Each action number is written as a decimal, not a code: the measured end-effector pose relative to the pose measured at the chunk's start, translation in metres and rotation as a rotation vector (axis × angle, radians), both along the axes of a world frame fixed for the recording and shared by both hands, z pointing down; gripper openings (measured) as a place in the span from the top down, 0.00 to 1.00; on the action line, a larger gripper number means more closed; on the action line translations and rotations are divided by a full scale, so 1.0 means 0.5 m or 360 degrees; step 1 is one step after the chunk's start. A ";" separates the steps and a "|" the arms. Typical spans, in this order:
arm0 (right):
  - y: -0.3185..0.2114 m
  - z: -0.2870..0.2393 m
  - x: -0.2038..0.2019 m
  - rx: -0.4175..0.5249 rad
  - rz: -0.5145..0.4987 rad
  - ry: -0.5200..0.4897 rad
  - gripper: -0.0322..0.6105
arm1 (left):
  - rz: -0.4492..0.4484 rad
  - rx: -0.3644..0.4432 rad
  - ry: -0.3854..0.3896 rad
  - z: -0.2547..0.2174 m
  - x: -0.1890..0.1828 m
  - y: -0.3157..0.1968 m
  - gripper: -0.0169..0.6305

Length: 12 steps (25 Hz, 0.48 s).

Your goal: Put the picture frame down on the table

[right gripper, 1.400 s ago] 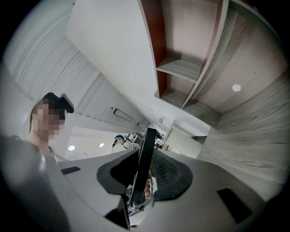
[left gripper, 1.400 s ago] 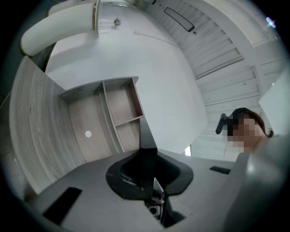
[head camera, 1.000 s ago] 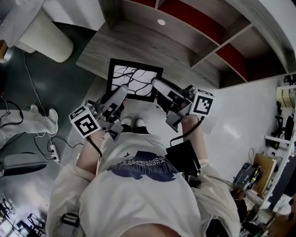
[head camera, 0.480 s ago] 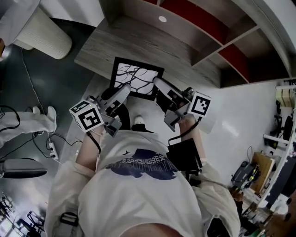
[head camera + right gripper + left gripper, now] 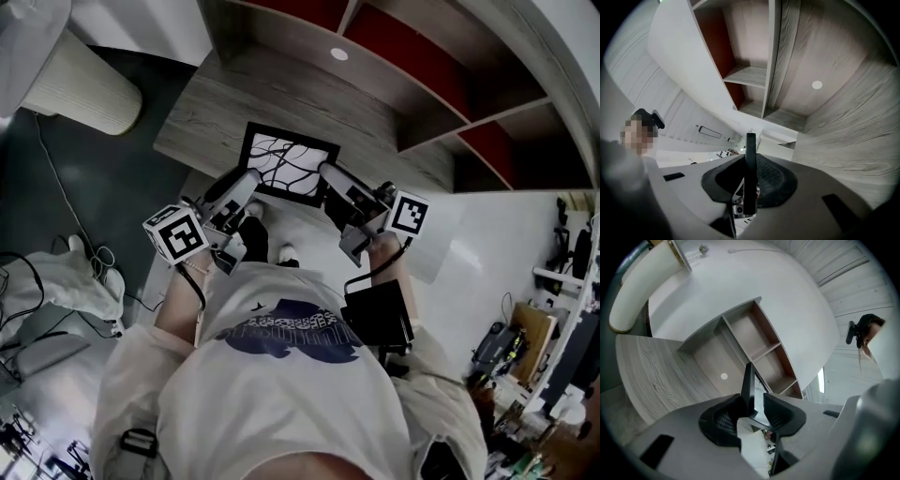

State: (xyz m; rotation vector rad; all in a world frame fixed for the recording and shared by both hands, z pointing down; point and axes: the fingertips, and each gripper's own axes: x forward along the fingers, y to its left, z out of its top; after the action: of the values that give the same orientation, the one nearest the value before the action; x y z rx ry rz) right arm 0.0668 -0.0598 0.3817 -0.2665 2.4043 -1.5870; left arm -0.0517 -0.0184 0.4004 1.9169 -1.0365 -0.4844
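Observation:
A black picture frame [image 5: 287, 162] with a white picture of dark branching lines hangs over the near edge of the grey wooden table [image 5: 216, 112], held flat between both grippers. My left gripper [image 5: 251, 178] is shut on the frame's near left edge, and my right gripper [image 5: 325, 172] is shut on its near right edge. The left gripper view shows the frame edge-on [image 5: 749, 387], clamped between the black pads [image 5: 724, 420]. Seen from the right gripper, the frame's thin black edge [image 5: 750, 171] stands clamped in the same way.
Behind the table rises a shelf unit [image 5: 422, 70] with red-backed compartments. A small white disc [image 5: 339, 54] lies on the tabletop at the back. A pale ribbed cylinder [image 5: 80, 84] stands on the dark floor at the left. Cables and cloth [image 5: 56, 281] lie on the floor beside me.
Both grippers have carried the frame forward, further over the table. The person has stepped closer to the table, and the grippers' hold is unchanged.

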 end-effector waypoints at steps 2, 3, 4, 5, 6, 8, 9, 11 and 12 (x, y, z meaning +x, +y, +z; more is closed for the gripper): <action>-0.001 -0.003 -0.001 0.0009 0.0001 0.0029 0.85 | 0.0025 -0.0024 -0.0038 0.004 0.001 0.000 0.73; -0.002 -0.003 -0.002 0.0011 0.0001 0.0044 0.85 | 0.0040 -0.0037 -0.0066 0.007 0.001 0.000 0.73; -0.002 -0.004 -0.004 0.0007 0.0001 0.0059 0.85 | 0.0055 -0.0051 -0.0095 0.011 0.001 0.000 0.73; -0.002 -0.003 -0.005 -0.0001 0.0001 0.0075 0.85 | 0.0071 -0.0067 -0.0126 0.014 0.002 0.001 0.73; -0.002 -0.003 -0.006 -0.0012 0.0001 0.0091 0.85 | 0.0086 -0.0087 -0.0158 0.018 0.003 0.001 0.73; -0.004 -0.002 -0.007 -0.0034 0.0000 0.0135 0.85 | 0.0117 -0.0136 -0.0217 0.026 0.006 0.001 0.73; -0.005 -0.002 -0.008 -0.0042 -0.0003 0.0163 0.85 | 0.0129 -0.0165 -0.0239 0.030 0.007 0.000 0.73; -0.007 -0.006 -0.010 -0.0057 -0.0011 0.0221 0.85 | 0.0148 -0.0226 -0.0271 0.032 0.009 0.000 0.73; -0.006 -0.010 -0.010 -0.0067 -0.0014 0.0251 0.85 | 0.0159 -0.0254 -0.0285 0.030 0.010 0.002 0.73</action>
State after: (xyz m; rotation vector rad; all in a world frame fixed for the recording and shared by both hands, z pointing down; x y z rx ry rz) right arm 0.0617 -0.0626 0.3768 -0.4036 2.4926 -1.6807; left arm -0.0465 -0.0176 0.4153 1.8828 -1.0543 -0.1698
